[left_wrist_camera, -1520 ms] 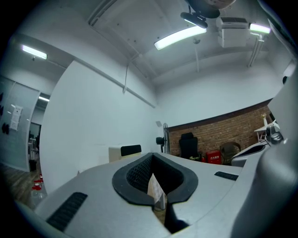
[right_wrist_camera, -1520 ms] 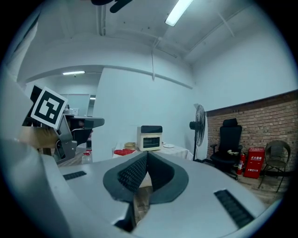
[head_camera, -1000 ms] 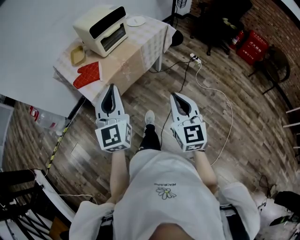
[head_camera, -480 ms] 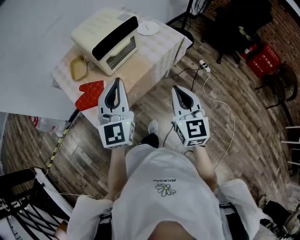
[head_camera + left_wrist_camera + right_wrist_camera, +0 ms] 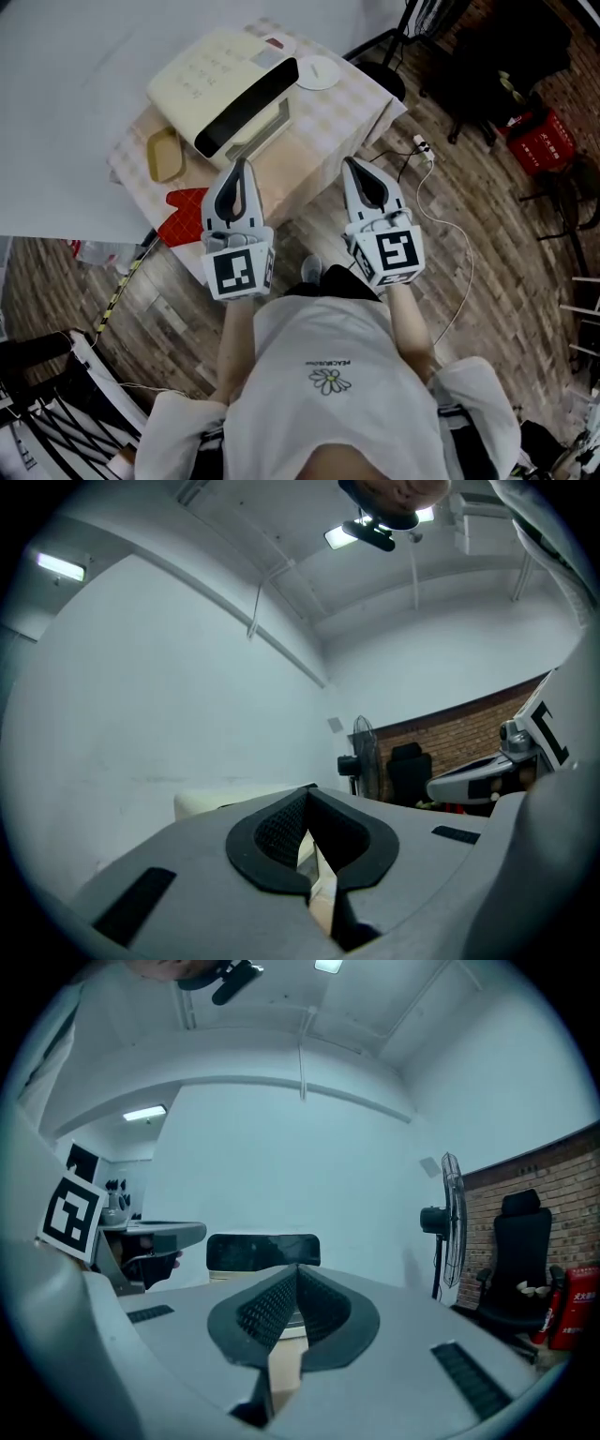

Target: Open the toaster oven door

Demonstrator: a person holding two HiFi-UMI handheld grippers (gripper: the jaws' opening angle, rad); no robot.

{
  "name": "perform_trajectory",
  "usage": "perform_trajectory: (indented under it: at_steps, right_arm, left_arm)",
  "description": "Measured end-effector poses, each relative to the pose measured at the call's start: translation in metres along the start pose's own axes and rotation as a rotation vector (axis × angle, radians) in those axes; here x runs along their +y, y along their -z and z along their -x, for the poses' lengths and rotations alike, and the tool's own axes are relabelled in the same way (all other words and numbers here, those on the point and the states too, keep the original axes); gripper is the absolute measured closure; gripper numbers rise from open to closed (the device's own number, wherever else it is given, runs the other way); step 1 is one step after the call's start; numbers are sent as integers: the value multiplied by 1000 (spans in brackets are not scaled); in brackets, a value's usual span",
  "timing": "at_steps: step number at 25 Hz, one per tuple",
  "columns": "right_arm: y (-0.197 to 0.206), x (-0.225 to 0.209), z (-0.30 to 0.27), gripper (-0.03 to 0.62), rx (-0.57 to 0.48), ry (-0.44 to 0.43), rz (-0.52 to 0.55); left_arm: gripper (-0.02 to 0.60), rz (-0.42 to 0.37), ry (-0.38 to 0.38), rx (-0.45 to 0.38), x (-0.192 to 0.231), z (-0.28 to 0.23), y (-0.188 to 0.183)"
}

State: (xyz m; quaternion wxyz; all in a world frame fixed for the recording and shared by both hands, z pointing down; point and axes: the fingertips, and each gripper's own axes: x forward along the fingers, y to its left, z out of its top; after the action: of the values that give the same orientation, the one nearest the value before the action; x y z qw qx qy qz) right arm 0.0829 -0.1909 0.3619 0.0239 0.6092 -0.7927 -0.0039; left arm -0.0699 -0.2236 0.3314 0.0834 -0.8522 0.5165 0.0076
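Hovering side by side at the tabletop's (image 5: 330, 105) near edge, left tongs (image 5: 240, 169) and right tongs (image 5: 352, 171) both pinched together on nothing, oven (image 5: 225, 94) sitting far-left on the tabletop, door closed, red mitt (image 5: 185, 204) lying left of the left tongs.

Counted on the far side: one table (image 5: 352, 98). Counted on that table: one toaster oven (image 5: 230, 98), one white plate (image 5: 317, 72) at its right, one yellow tray (image 5: 165, 155) at its left, one red oven mitt (image 5: 187, 203) at the near left edge. Counted nearer: two grippers, namely left gripper (image 5: 240, 167) and right gripper (image 5: 354, 169). Counted on the floor at the far right: one power strip (image 5: 422, 147), one red box (image 5: 542, 141). Counted by the far wall: one fan (image 5: 452, 1213), one black chair (image 5: 518, 1269).
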Motion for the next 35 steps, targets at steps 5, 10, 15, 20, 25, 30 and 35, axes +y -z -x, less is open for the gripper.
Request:
perform_trajectory:
  at_steps: [5,10,15,20,25,30,35]
  right_arm:
    - [1,3,-14,585,-2,-55,-22]
    - [-1,4,-15,585,-11,-90,-24]
    - [-4,1,-15,585,-28,-105,-32]
    - [-3,2,-14,585,-33,-115,-46]
    - [1,6,-11,585,-25,-128,-53]
    - [5,7,-8,585,-16,-138,-60]
    - [3,6,-8,585,-21,-138,-63]
  left_arm:
    - [565,-19,-61,-7,11,-4,-5]
    - [565,6,-113,-23,13,-5,-10]
    - [565,3,-125,-26,9,-1,-8]
    - [565,-25,-120,-5,4,4,2]
    - [565,-6,-145,-11,2,8,-1]
    - [563,14,-150,-4,-1,9,-2]
    - [543,-75,-81,-39,7,-6,-28]
